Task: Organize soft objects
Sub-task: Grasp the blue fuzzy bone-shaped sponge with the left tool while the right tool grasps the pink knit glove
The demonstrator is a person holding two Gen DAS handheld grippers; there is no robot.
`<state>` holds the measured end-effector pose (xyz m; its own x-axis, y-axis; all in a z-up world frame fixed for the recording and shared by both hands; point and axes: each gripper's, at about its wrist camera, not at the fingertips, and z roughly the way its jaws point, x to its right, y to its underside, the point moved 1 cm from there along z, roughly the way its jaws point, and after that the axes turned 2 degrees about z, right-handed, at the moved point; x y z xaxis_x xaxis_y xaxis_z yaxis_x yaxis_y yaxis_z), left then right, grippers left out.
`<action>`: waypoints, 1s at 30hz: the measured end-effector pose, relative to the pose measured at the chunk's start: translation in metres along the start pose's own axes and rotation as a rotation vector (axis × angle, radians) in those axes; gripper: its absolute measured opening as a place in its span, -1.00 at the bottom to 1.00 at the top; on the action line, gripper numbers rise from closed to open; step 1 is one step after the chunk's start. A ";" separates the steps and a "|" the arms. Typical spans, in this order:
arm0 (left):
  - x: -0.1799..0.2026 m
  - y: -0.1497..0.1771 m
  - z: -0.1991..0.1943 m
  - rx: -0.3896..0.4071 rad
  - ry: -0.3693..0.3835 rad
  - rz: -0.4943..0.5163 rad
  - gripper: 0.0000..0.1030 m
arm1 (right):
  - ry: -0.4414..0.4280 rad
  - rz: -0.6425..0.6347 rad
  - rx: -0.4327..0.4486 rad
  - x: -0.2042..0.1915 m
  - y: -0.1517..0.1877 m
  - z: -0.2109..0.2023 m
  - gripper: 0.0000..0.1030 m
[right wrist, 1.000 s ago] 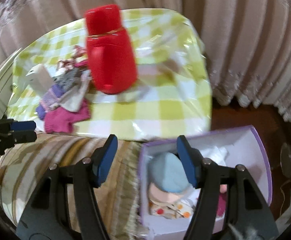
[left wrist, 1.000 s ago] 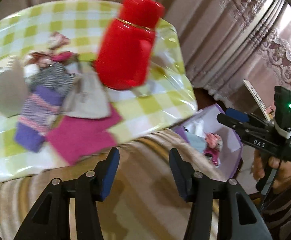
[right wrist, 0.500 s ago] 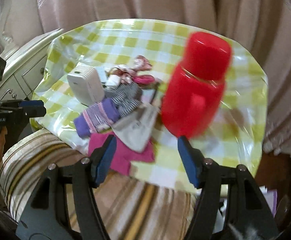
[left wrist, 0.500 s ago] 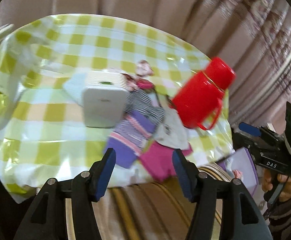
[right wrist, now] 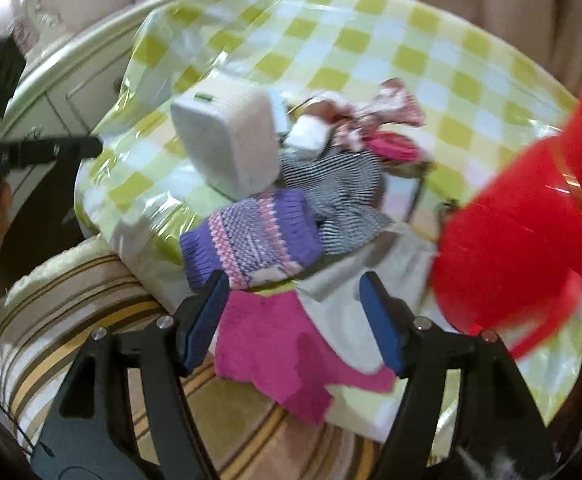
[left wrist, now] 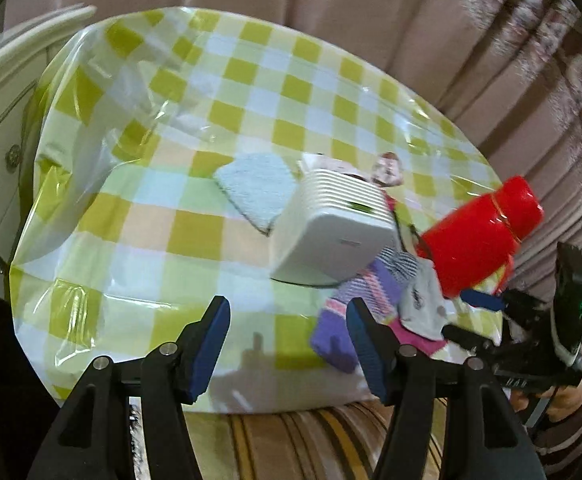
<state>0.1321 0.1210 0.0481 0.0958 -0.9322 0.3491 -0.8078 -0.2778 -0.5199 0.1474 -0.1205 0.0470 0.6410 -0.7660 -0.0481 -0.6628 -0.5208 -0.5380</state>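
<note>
Both the left claw (left wrist: 287, 340) and the right claw (right wrist: 295, 320) hang wide open, gripping nothing.

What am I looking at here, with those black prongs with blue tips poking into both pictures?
They are no robot: a person holds a two-fingered grabbing tool in each hand, with a camera looking along its fingers. One picture comes from the left gripper, the other from the right gripper. Both are open and hold nothing. On the checked tablecloth lie a pink cloth, a purple knitted sock, a striped garment, a white box and a red flask.
</note>
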 end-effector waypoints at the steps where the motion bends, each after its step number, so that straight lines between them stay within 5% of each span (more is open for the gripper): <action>1: -0.004 -0.002 0.002 -0.003 -0.005 -0.010 0.19 | -0.005 -0.008 -0.011 -0.003 -0.001 0.007 0.38; 6: -0.020 -0.008 0.014 -0.021 -0.012 -0.031 0.19 | -0.033 0.055 -0.081 -0.004 -0.001 0.028 0.39; 14: -0.044 -0.036 0.048 -0.043 -0.009 -0.037 0.33 | 0.006 0.214 -0.283 0.018 0.052 0.040 0.52; 23: -0.056 -0.092 0.106 -0.138 0.016 0.040 0.37 | -0.006 0.292 -0.337 0.023 0.059 0.065 0.72; 26: -0.061 -0.108 0.121 -0.182 0.060 0.016 0.55 | -0.005 0.256 -0.336 0.015 0.054 0.071 0.72; 30: -0.074 -0.127 0.149 -0.288 0.084 -0.121 0.55 | -0.013 0.194 -0.313 0.000 0.049 0.070 0.28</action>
<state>0.3145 0.1904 -0.0279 0.1627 -0.8704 0.4647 -0.9259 -0.2975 -0.2330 0.1417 -0.1194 -0.0381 0.4954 -0.8581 -0.1354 -0.8574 -0.4580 -0.2346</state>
